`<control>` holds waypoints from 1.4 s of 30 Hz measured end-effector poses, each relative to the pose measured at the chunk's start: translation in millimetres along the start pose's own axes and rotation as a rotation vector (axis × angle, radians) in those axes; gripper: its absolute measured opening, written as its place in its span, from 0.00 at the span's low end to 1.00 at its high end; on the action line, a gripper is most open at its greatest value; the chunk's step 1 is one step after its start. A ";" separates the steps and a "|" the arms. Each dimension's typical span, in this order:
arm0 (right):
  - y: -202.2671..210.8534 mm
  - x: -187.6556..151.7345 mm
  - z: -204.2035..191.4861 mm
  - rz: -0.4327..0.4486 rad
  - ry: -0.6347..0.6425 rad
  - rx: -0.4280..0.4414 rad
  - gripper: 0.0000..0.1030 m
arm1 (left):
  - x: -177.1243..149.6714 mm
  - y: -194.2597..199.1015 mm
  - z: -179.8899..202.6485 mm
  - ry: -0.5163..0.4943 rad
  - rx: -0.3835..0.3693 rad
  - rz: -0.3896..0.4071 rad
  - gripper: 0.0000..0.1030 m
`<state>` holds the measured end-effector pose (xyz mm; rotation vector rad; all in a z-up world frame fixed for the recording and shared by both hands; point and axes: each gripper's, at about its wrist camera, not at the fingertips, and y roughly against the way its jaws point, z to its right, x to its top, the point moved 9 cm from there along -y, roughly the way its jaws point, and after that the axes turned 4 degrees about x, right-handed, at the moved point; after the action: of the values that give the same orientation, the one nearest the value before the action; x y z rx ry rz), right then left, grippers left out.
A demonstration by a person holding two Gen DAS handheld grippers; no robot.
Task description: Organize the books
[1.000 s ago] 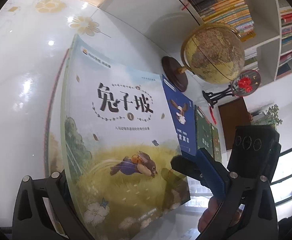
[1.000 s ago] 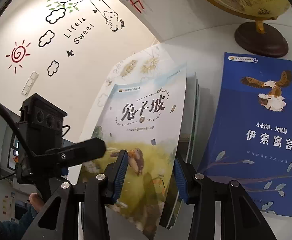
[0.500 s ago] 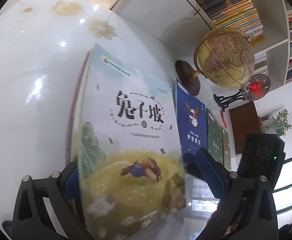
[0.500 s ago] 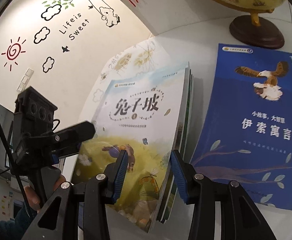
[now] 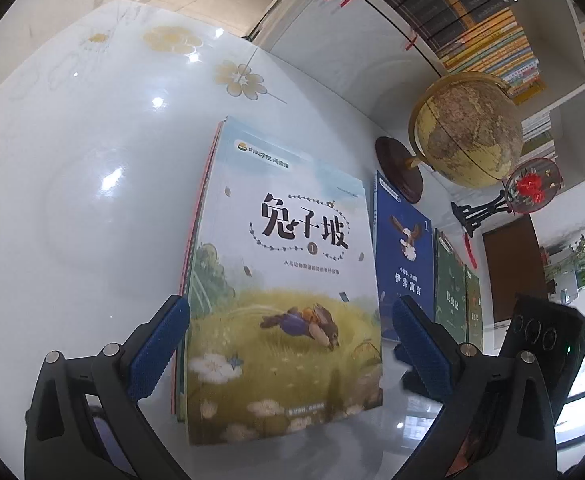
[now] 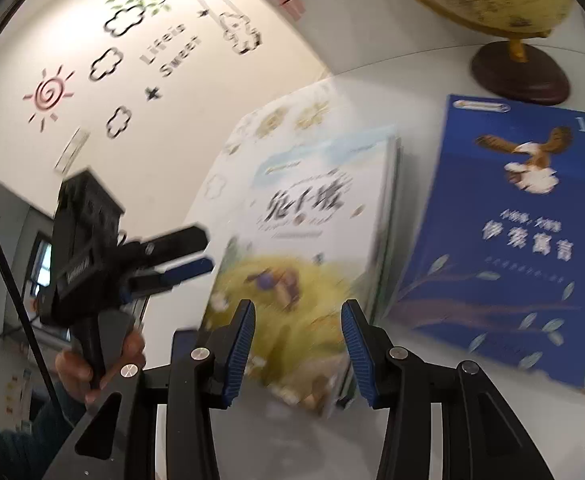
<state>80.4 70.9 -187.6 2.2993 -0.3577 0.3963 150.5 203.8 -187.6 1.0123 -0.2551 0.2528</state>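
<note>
A stack of thin books topped by a pale rabbit cover (image 5: 292,280) lies flat on the white glossy table (image 5: 92,200). My left gripper (image 5: 290,344) is open, its blue pads on either side of the stack's near end, with a gap on the right side. In the blurred right wrist view the same stack (image 6: 304,240) lies just beyond my right gripper (image 6: 298,356), which is open and holds nothing. A blue eagle book (image 5: 406,256) (image 6: 512,240) lies to the right of the stack. A hand holds the left gripper (image 6: 172,256) at the stack's left.
Green books (image 5: 450,288) lie beside the blue one. A globe (image 5: 468,128) on a dark round base (image 6: 520,68) and a red flower fan ornament (image 5: 532,190) stand at the back right. Behind them is a filled bookshelf (image 5: 492,20).
The rabbit stack has gone from propped up on edge between the grippers to lying flat. Both grippers have drawn back from it a little.
</note>
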 end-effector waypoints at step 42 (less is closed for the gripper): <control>75.9 -38.3 34.9 -0.010 -0.056 -0.029 0.43 | -21.6 -19.6 151.1 -0.195 -0.077 -0.025 0.97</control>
<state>23.3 -0.3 -176.8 2.2863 -0.3768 0.3207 122.5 62.3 -133.9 0.9644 -0.4254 0.1204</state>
